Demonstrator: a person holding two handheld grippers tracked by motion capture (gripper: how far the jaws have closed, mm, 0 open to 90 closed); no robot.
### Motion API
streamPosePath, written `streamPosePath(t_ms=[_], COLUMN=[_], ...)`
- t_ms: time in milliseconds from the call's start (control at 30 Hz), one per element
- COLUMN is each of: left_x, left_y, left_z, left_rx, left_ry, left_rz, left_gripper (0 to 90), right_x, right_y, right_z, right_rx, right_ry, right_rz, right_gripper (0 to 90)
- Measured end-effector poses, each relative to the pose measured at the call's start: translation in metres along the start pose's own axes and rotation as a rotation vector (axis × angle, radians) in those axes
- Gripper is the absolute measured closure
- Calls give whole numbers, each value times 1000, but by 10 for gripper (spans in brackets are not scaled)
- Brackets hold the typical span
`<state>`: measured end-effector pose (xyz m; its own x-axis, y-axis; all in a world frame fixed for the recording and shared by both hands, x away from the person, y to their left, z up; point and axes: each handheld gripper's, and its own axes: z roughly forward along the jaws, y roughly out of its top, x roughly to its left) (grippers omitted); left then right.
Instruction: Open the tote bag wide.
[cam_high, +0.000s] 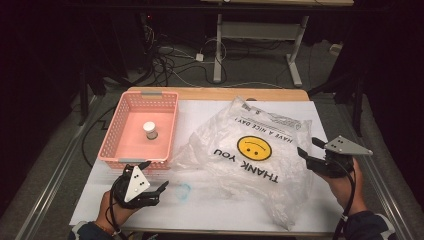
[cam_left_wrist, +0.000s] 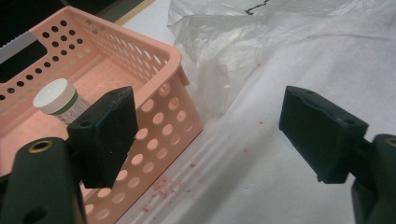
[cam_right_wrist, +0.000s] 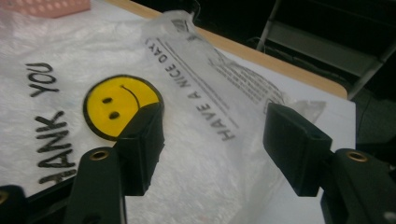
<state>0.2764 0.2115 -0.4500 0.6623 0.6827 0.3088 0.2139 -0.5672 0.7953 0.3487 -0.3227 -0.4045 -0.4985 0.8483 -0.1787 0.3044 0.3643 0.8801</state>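
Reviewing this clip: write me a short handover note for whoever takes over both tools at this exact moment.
Left tool: open, holding nothing, low over the table by the near right corner of the pink basket.
Right tool: open, holding nothing, at the right edge of the plastic bag.
Things: the small white-capped bottle stands in the basket. The bag lies crumpled and flat on the white table cover, smiley print up, right of the basket.
Done: nothing gripped so far, judging by how things lie.
Left: probably grip the bag's edge and open it, then deal with the bottle.
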Motion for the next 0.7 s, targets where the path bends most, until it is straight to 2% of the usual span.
streamPosePath(t_ms=[133,233,267,300,433,467,500,600,700], left_x=[-1,-1,-1,0,2,2,2,2,2], left_y=[-1,-2,-2,-2,-4,-4,-4,-5,-5], left_z=[-1,-1,-1,-1,-4,-4,-5,-5,-5], left_rx=[5,9,9,11,11,11,7,8,8], left_ry=[-4,-2,-2,-1,9,9,9,11,8], left_rz=[10,11,11,11,1,1,-4,-2,0], left_gripper=[189,189,189,189,189,189,189,189,189], right_x=[14,27,27,36,61,61,78,105,127], right_y=[10,18,18,24,34,34,39,44,46], right_z=[-5,-7,-7,-7,-3,-3,1,7,16], right_rx=[-34,-40,-40,-53,-44,-44,-38,0,53], right_ry=[29,63,63,100,190,190,245,344,419], right_rz=[-22,-58,-58,-80,-121,-121,-159,-221,-299], right_gripper=[376,383,383,391,395,395,395,388,376])
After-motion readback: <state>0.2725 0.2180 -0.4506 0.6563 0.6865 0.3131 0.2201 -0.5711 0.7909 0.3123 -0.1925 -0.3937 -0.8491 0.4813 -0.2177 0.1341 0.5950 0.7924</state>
